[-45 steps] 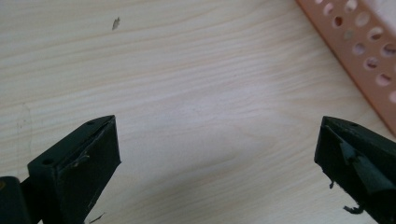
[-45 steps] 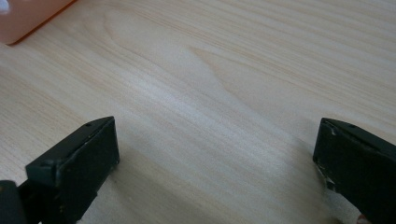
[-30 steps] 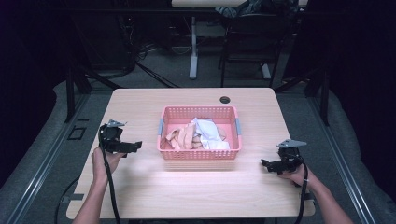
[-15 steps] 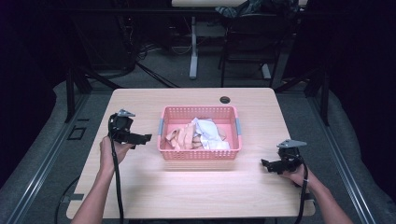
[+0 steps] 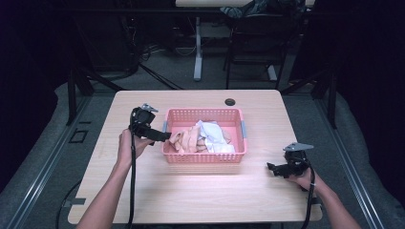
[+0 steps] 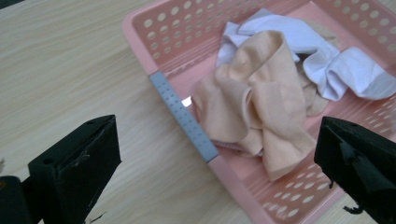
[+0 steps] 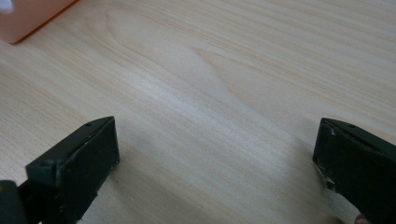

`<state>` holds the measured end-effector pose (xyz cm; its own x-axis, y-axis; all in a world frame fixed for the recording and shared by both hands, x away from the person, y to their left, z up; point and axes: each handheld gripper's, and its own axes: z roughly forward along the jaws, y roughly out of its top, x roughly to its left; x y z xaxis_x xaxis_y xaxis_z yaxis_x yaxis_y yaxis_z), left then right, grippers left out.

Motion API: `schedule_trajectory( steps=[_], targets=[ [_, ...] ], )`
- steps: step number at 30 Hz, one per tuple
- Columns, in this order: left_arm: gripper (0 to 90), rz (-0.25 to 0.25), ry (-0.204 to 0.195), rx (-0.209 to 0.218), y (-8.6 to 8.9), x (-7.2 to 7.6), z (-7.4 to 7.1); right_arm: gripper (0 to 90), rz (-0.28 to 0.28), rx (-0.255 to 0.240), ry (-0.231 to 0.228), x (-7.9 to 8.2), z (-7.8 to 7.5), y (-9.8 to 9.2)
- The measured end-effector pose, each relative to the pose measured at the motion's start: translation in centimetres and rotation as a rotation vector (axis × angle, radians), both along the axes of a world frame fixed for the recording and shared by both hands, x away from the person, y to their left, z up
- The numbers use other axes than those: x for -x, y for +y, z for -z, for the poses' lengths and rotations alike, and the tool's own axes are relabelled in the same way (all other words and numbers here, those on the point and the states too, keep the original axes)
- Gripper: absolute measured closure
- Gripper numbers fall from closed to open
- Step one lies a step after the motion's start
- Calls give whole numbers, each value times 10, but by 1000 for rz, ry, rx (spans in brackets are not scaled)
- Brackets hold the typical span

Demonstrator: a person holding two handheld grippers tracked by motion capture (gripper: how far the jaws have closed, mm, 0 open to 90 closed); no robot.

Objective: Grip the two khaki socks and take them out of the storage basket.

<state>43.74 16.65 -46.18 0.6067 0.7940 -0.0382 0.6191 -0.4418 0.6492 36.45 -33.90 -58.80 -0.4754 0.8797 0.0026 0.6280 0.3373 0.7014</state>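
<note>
Claw jaws spread wide, the left claw hovers at the pink basket rim, above a peach cloth inside. Soft and light, it looks best pinched at a raised fold. The right claw, jaws apart, rests on the worktop beside the basket

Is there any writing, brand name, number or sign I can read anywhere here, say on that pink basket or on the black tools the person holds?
None can be read.
Pink basket: plain perforated walls; its grey handle strip bears only rows of tiny dots, no letters.
Peach cloth and white cloth: no tag or print visible.
Left gripper and right gripper: black, no legible marking.
Table: bare wood grain.
</note>
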Motion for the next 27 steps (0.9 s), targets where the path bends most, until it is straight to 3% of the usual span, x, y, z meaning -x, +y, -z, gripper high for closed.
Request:
schedule_trajectory(
  steps=[7, 21, 27],
  targets=[
    [7, 36, 28, -6, -28, -14, 4, 0, 0, 0, 0, 0, 0, 0],
    [5, 80, 73, -76, -77, -37, 14, 0, -10, -1, 3, 0, 0, 0],
    [155, 102, 103, -96, -93, -41, 22, 0, -9, -2, 1, 0, 0, 0]
  ],
)
